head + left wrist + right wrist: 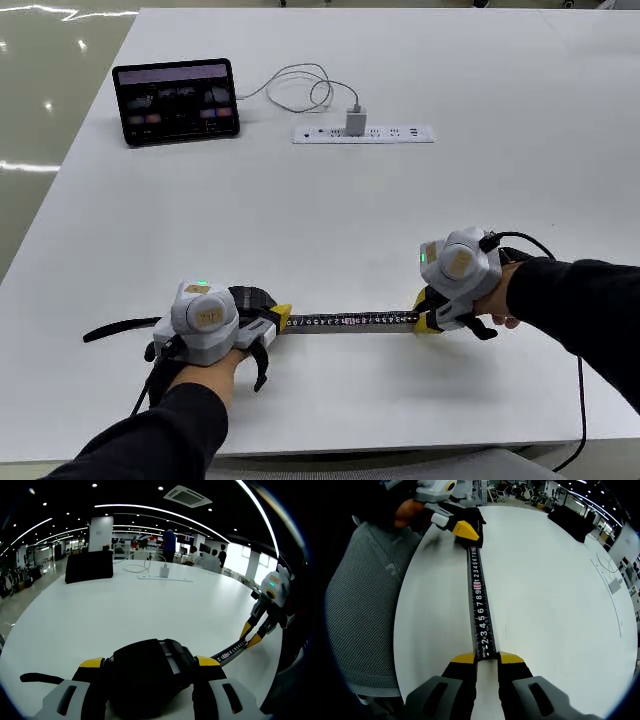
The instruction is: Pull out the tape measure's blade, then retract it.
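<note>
blk tape measure (252, 300), blade (350, 320) out, numbered

Right tongs (485, 656) tight on the tip of the blade (479, 595), tape measure (476, 521) at its far end in left tongs (466, 528)

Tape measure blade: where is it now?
Head view: the blade stretches along the near side of the table, from the case in the left gripper to the right gripper.
</note>
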`<state>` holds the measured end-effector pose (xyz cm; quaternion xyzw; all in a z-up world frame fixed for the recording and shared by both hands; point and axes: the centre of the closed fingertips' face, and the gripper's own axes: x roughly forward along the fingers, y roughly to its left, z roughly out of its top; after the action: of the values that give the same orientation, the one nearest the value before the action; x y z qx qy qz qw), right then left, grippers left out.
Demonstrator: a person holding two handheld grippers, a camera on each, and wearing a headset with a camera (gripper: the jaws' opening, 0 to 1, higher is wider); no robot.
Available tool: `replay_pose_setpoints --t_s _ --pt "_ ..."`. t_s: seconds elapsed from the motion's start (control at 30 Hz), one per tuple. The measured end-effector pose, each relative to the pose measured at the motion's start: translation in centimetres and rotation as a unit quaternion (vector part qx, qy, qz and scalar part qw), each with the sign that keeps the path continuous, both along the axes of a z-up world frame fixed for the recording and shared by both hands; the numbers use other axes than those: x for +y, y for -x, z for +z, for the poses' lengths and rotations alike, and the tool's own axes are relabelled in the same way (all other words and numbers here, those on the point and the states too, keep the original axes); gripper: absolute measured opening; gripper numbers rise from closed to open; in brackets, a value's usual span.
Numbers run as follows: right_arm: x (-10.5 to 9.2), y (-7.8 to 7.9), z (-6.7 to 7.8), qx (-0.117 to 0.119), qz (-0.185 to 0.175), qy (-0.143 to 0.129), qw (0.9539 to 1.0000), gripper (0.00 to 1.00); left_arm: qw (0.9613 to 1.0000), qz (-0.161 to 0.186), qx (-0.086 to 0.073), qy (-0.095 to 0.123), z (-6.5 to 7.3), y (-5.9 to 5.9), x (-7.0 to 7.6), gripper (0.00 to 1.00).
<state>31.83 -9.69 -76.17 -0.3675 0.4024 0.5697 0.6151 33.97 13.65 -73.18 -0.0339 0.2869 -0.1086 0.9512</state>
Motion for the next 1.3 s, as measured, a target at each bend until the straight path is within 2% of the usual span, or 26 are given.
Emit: replay_pose_setpoints --t_s 0.7,1.3 --pt "1.1 -0.1 -0.1 -0.001 -0.008 -0.007 0.9999 0.11 1.0000 0.001 0.003 0.004 0.0 0.0 0.0 0.66" --pt "2.1 0.2 0.0 -0.008 0.023 -0.005 0.9997 0.11 1.0000 0.001 0.004 0.006 -0.1 0.0 0.0 0.66"
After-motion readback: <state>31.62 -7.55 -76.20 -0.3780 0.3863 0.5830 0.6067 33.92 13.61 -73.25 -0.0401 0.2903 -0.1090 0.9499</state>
